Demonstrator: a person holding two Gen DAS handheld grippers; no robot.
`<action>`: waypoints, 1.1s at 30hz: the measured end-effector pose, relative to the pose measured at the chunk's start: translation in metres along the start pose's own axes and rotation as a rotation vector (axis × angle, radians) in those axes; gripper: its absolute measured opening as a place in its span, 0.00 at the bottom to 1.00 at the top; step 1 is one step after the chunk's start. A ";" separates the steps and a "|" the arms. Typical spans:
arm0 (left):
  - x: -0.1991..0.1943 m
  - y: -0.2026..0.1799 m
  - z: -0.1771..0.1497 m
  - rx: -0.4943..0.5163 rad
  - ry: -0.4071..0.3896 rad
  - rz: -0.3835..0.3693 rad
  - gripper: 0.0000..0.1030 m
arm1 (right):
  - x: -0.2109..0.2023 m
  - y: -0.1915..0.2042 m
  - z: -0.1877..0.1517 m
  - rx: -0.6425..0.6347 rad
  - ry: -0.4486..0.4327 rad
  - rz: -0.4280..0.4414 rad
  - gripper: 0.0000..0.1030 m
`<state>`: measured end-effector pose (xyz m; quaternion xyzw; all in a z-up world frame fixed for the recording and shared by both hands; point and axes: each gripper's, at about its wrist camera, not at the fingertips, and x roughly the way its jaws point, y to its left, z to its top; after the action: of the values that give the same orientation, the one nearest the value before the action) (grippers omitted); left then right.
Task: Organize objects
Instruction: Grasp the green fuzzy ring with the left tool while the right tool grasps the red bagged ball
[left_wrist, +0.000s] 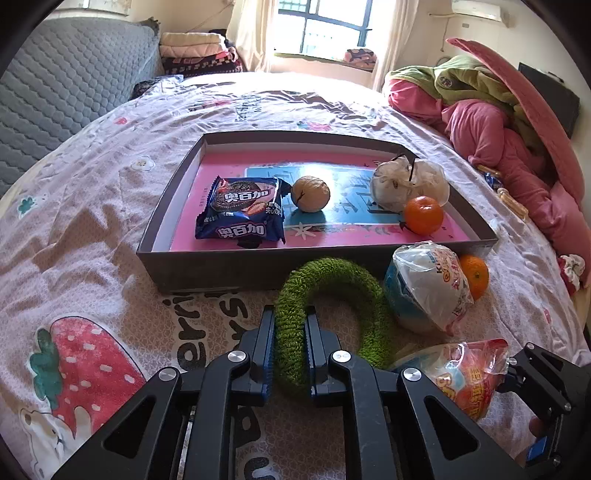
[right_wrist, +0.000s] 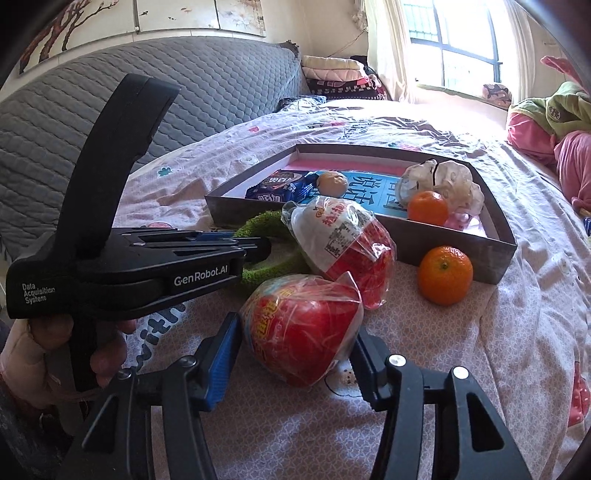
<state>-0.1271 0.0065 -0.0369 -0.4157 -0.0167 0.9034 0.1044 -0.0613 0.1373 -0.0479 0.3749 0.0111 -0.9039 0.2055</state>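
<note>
The left tool (left_wrist: 289, 343) pinches the near left arc of a fuzzy green fabric ring (left_wrist: 334, 291), which lies on the pink printed bedsheet (left_wrist: 110, 206) just in front of the shallow grey cardboard box (left_wrist: 221, 269). The right tool (right_wrist: 295, 354) is spread, its blue-padded fingers (right_wrist: 221, 354) flanking a red snack cup wrapped in clear plastic (right_wrist: 303, 328) that rests on the bed; contact is unclear. Just beyond it lies a second wrapped cup, white and red (right_wrist: 343, 243), on its side near the ring, and an orange tangerine (right_wrist: 445, 275) sits against the box's outer wall. Inside the box, on its pink and blue floor, are a dark blue cookie packet (left_wrist: 242, 212), a tan walnut (left_wrist: 310, 194), another tangerine (left_wrist: 423, 215) and a crumpled white plastic bundle (left_wrist: 408, 182).
</note>
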 end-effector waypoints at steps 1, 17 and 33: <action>-0.002 -0.001 0.000 0.005 -0.003 0.002 0.12 | 0.000 0.000 0.000 0.000 0.000 0.000 0.54; -0.040 0.000 -0.004 -0.010 -0.064 0.019 0.12 | -0.020 0.000 0.003 -0.023 -0.073 0.003 0.54; -0.087 -0.013 0.003 0.003 -0.137 0.056 0.12 | -0.048 0.000 0.016 -0.038 -0.192 -0.026 0.54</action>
<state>-0.0718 0.0021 0.0310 -0.3528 -0.0107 0.9323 0.0786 -0.0414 0.1519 -0.0038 0.2825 0.0134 -0.9378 0.2012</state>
